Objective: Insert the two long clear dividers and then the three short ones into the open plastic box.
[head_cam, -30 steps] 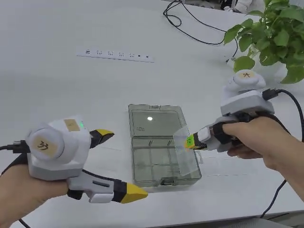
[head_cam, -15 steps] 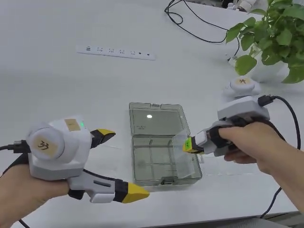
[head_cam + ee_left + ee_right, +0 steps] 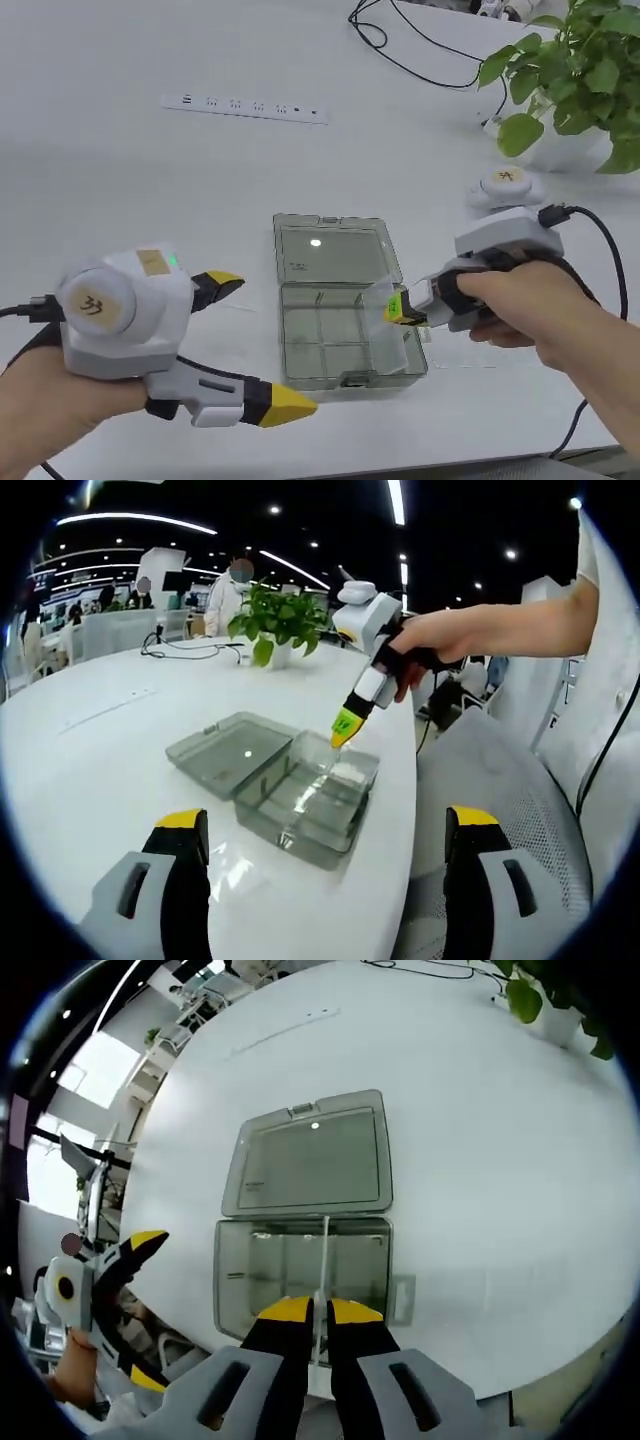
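Note:
The open clear plastic box (image 3: pixel 300 345) lies on the white table with its lid (image 3: pixel 330 250) folded flat on the far side. My right gripper (image 3: pixel 398 309) is shut on a clear divider (image 3: pixel 392 335), which hangs into the right part of the box base. In the right gripper view the divider (image 3: pixel 324 1255) shows edge-on between the shut fingertips, over the box (image 3: pixel 245 1260). My left gripper (image 3: pixel 255 342) is open and holds nothing, left of the box. In the left gripper view the box (image 3: pixel 290 805) lies ahead of the spread jaws, with the right gripper (image 3: pixel 346 726) above it.
Faint clear pieces (image 3: pixel 458 352) lie on the table just right of the box. A white power strip (image 3: pixel 248 108) lies at the back, a black cable (image 3: pixel 420 55) behind it. A potted plant (image 3: pixel 570 70) and a round white object (image 3: pixel 505 182) are at the right.
My right gripper has come down and slightly left with the divider, bringing it lower into the box base. The left gripper has stayed where it was, still open.

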Demonstrator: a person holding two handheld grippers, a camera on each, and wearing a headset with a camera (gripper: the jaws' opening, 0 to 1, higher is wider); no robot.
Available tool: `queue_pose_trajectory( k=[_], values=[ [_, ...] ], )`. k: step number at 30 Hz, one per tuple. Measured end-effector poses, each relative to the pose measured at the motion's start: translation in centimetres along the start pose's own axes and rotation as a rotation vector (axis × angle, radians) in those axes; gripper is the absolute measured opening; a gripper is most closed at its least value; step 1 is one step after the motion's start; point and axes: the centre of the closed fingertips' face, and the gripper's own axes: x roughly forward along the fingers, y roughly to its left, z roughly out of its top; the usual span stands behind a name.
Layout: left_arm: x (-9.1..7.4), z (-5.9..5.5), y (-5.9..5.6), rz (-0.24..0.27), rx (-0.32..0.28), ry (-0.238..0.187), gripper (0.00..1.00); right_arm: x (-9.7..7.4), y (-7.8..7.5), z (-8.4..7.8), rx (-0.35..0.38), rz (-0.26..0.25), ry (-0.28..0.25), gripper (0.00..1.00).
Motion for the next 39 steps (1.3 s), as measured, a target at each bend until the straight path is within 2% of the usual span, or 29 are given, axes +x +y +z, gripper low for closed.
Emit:
queue_pose_trajectory(
  k=[7, 13, 15, 17, 20, 23, 26, 28, 39],
  values=[
    [-0.1, -0.3, 0.2, 0.003, -0.002, 0.003, 1.00, 0.2, 0.1, -0.1, 0.000, -0.001, -0.003, 0.07],
    [0.0, -0.3, 0.1, 0.001, -0.004, 0.004, 1.00, -0.1, 1.2, -1.1, -0.009, -0.008, -0.004, 0.07],
    [0.0, -0.3, 0.1, 0.001, -0.004, 0.003, 1.00, -0.1, 1.2, -0.9, -0.009, -0.008, -0.007, 0.07],
    [0.0, -0.3, 0.1, 0.000, -0.006, 0.002, 1.00, -0.2, 1.5, -1.1, -0.031, -0.021, -0.010, 0.07],
    [0.0, -0.4, 0.2, 0.002, -0.005, 0.002, 1.00, -0.1, 1.2, -0.8, -0.070, -0.037, -0.013, 0.07],
    [0.0, -0.3, 0.2, 0.003, -0.011, -0.001, 1.00, 0.0, 1.7, -1.2, -0.100, -0.049, -0.009, 0.07],
    [0.0, -0.4, 0.3, 0.004, -0.012, -0.001, 1.00, 0.2, 1.2, -1.0, -0.122, -0.058, -0.010, 0.07],
    [-0.1, -0.5, 0.3, 0.005, -0.014, 0.003, 0.99, 0.2, 1.4, -1.0, -0.133, -0.062, -0.010, 0.07],
    [-0.1, -0.5, 0.0, 0.006, -0.026, 0.000, 0.99, -0.2, 0.8, -0.2, -0.149, -0.077, -0.012, 0.06]
  ],
)
